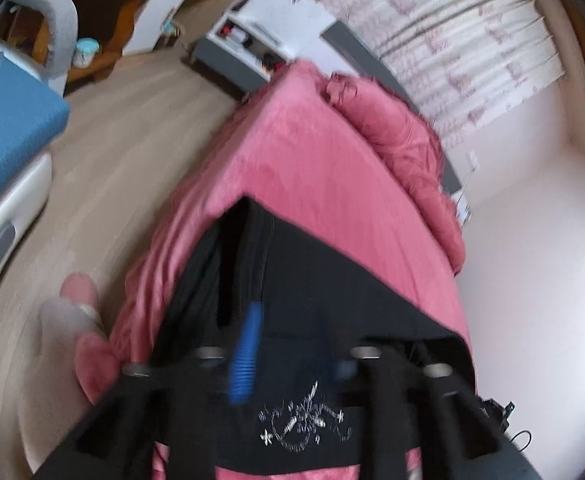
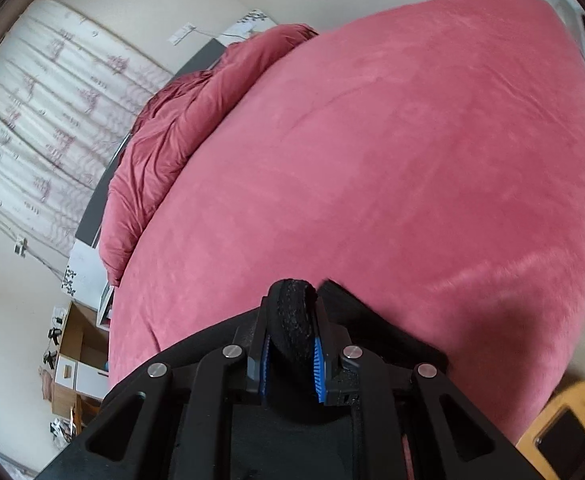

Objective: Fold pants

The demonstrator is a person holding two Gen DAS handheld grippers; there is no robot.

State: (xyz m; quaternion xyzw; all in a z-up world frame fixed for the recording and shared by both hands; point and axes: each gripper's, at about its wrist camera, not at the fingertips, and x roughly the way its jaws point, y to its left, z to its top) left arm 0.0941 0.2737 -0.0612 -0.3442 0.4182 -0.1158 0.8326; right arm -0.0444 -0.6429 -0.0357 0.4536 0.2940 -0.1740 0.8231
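Black pants (image 1: 312, 280) with silver floral embroidery (image 1: 304, 426) lie on the pink bedspread (image 1: 300, 148) and drape over my left gripper (image 1: 288, 360). One blue finger pad (image 1: 246, 356) shows; the other is hidden under the cloth, so its state is unclear. In the right wrist view, my right gripper (image 2: 292, 344) is shut on a bunched fold of the black pants (image 2: 294, 320), held above the bedspread (image 2: 392, 160).
A rumpled pink duvet (image 2: 164, 140) lies along the bed's far side by the curtain (image 1: 464, 40). A blue mattress (image 1: 4, 128) and wooden shelving (image 1: 104, 8) stand to the left across the floor. A wooden stool (image 2: 568, 424) is at lower right.
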